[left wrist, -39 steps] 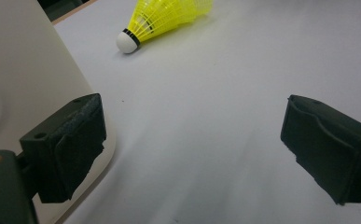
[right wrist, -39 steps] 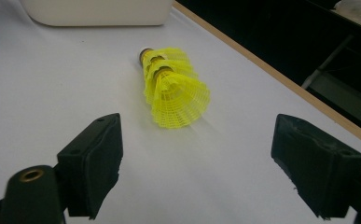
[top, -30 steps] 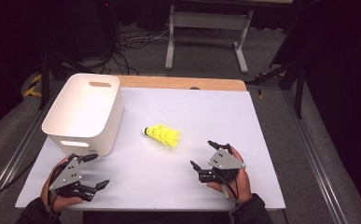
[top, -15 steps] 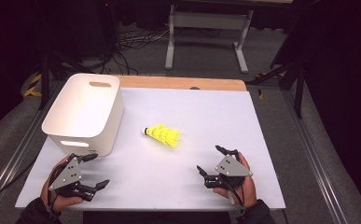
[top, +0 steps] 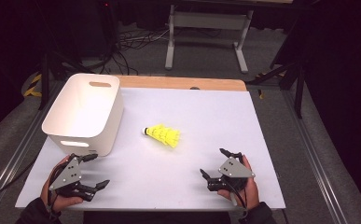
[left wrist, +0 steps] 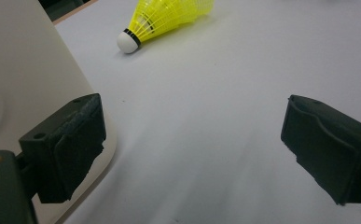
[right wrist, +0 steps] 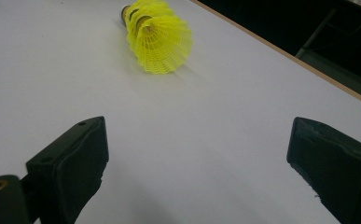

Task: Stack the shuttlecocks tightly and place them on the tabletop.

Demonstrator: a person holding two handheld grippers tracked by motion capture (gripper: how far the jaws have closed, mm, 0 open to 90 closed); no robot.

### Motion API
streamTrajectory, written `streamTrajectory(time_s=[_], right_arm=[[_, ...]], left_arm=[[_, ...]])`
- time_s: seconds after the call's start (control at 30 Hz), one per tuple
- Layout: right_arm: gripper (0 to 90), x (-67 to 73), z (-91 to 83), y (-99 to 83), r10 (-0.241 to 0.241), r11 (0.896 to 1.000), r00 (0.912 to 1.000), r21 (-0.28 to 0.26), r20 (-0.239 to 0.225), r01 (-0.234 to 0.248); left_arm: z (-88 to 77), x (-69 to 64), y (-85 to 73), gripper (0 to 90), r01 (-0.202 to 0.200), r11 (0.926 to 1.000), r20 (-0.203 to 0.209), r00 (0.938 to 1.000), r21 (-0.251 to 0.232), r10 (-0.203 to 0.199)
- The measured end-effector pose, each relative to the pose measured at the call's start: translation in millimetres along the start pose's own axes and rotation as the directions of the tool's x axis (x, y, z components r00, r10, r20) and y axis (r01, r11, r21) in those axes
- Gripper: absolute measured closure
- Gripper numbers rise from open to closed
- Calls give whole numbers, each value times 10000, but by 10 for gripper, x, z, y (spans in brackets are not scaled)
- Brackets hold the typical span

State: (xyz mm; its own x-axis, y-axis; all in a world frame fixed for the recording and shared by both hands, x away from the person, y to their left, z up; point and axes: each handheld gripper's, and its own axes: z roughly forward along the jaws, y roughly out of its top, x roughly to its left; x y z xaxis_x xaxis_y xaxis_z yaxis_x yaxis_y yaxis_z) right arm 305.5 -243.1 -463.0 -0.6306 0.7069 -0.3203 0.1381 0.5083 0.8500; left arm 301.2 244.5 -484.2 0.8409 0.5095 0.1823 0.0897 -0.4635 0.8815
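Well apart, shuttlecock [top: 162, 135] lies beyond right claw [top: 215, 163]

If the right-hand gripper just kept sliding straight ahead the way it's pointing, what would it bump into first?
Most likely the yellow shuttlecock. In the right gripper view it lies ahead of the open right gripper, a little left of centre, skirt end nearest, with bare white table between. It might just graze it.

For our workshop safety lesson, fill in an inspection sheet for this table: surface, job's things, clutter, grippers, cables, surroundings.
Surface: white table top, wooden strip along the far edge.
Job's things: yellow shuttlecock on its side mid-table; white bin at the left, inside looks empty.
Clutter: nothing seen.
Grippers: left gripper open beside the bin; right gripper open, nothing between its fingers, which have just been opening.
Cables: loose cables on the floor beyond.
Surroundings: dark room, metal stand behind.
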Motion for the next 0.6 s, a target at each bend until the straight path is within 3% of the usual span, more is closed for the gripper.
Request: streamTrajectory(time_s=[0.27, 0.6], right_arm=[[59, -8, 45, -4, 177, 9998, 9998, 61, -15, -177], [61, 11, 111, 11, 44, 9999, 9999, 141, -161, -42]], left_arm=[[4, 20, -3, 72, 47, 10000, 33, 10000, -63, -47], [-10, 29, -20, 71, 53, 10000, 21, 10000, -63, -53]])
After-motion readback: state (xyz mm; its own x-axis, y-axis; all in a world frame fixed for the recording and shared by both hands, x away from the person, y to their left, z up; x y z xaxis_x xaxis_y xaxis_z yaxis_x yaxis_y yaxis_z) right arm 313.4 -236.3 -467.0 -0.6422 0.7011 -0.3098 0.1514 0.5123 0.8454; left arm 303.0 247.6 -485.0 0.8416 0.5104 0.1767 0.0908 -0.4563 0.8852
